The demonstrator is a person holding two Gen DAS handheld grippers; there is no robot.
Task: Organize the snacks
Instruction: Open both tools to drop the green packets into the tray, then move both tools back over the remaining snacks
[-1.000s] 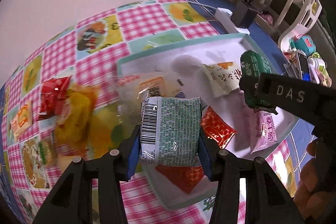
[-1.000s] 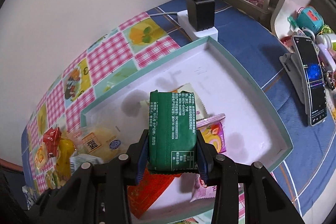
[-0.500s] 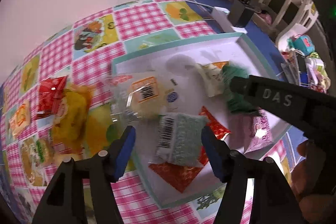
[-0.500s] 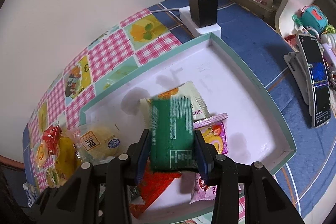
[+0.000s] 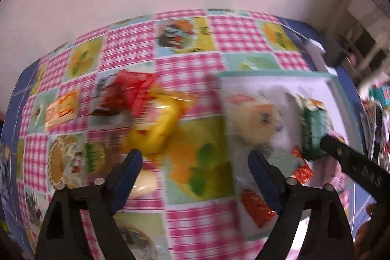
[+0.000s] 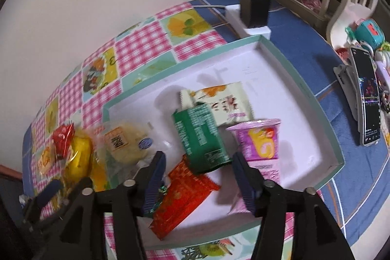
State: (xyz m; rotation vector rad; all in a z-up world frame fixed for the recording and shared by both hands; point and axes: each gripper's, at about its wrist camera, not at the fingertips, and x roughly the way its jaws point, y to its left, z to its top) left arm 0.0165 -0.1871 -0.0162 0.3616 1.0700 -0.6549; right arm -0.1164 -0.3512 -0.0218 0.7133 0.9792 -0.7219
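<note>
My right tongs (image 6: 198, 171) are opening above the green pack (image 6: 201, 138), which now lies free in the tray (image 6: 302, 87). My left tongs (image 5: 193, 171) are opening too, empty. Next I should fetch the yellow snack (image 5: 152, 130) beside the tray.

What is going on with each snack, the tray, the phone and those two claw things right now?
Left gripper: jaws opening, nothing between them.
Right gripper: jaws opening, green packet loose between them.
Green packet: released, lying in the tray.
Tray: open, holding several packets.
Red packet: flat in the tray.
Pink packet: flat in the tray.
Yellow snack: outside the tray, on the tablecloth.
Phone: propped up, screen lit.
</note>
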